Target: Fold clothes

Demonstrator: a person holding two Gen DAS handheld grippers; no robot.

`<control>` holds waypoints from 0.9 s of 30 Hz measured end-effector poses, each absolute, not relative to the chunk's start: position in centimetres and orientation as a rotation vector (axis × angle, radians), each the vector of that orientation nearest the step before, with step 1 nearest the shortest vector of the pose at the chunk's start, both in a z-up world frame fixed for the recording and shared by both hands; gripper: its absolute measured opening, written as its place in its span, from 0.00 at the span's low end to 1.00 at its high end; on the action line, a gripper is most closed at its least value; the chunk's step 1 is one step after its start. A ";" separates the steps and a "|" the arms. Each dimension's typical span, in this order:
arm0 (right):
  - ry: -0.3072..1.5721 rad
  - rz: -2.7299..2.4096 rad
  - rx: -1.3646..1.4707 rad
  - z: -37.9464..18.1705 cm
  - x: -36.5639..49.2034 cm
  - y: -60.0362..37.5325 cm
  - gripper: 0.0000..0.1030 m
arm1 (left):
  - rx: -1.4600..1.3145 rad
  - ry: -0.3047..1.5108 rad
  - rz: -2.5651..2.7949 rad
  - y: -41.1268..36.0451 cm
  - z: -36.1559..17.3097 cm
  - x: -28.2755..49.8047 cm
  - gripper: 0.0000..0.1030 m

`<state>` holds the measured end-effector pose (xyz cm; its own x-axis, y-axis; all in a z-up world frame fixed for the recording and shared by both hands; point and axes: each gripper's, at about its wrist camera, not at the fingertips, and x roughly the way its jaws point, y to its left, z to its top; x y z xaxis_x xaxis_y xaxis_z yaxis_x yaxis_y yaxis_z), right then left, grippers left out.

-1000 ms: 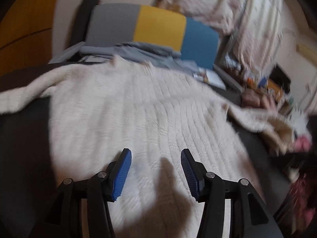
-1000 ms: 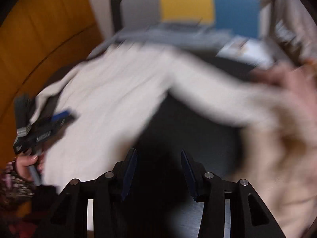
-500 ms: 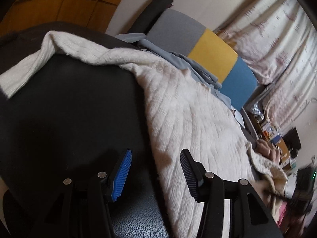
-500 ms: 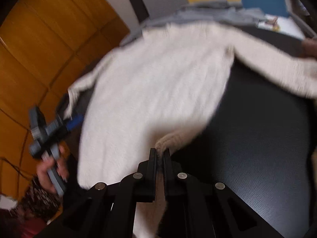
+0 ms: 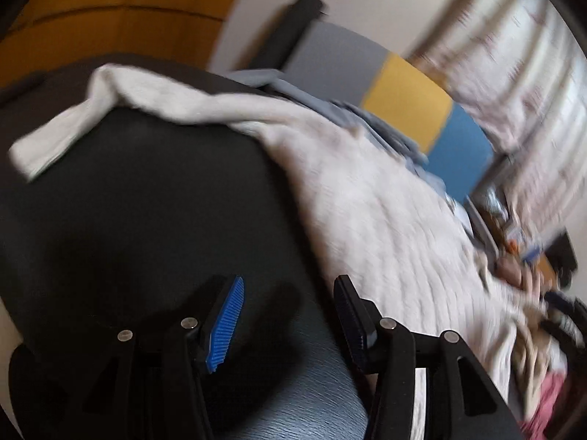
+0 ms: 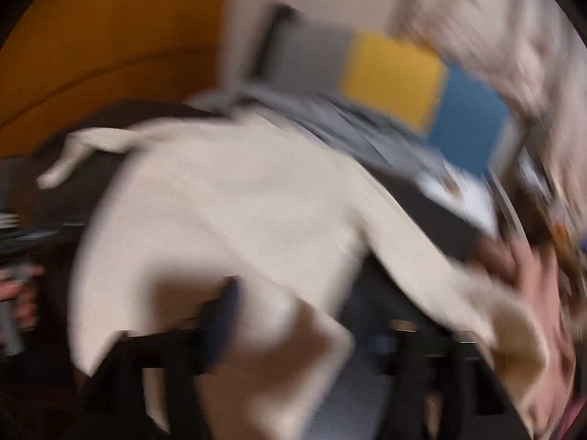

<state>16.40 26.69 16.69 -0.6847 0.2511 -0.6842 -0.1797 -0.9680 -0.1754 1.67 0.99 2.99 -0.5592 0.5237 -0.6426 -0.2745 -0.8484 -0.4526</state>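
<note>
Dim indoor light, brightest at the curtain (image 5: 528, 84) upper right; the dark table (image 5: 146, 201) swallows detail. Left wrist view has moderate motion blur, right side smeared. Right wrist view is heavily smeared, sweater (image 6: 238, 201) textureless, with fisheye bending and black corners in both.

The sweater (image 5: 385, 220) lies spread on the tabletop (image 5: 154, 212). One sleeve (image 5: 62, 132) extends from its left side across the tabletop. A pile of clothes (image 5: 330, 106) sits behind the sweater, with the chair back (image 5: 403, 95) behind that. My left tongs (image 5: 290, 315) hover over the tabletop just left of the sweater.
</note>
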 end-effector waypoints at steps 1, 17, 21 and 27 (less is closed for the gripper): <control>-0.199 2.757 -1.154 16.8 15.2 24.0 0.72 | -1.134 -0.473 2.394 0.1 2.8 1.5 0.50; -0.464 2.783 -1.505 8.6 4.4 13.4 0.13 | -1.120 -0.500 2.414 -3.5 3.4 2.0 0.50; 0.025 2.870 -1.418 11.2 4.2 18.9 0.12 | -1.120 -0.458 2.359 -1.6 3.9 1.9 0.50; 0.628 2.813 -1.201 12.4 5.8 29.5 0.12 | -1.125 -0.377 2.194 2.8 4.9 1.7 0.50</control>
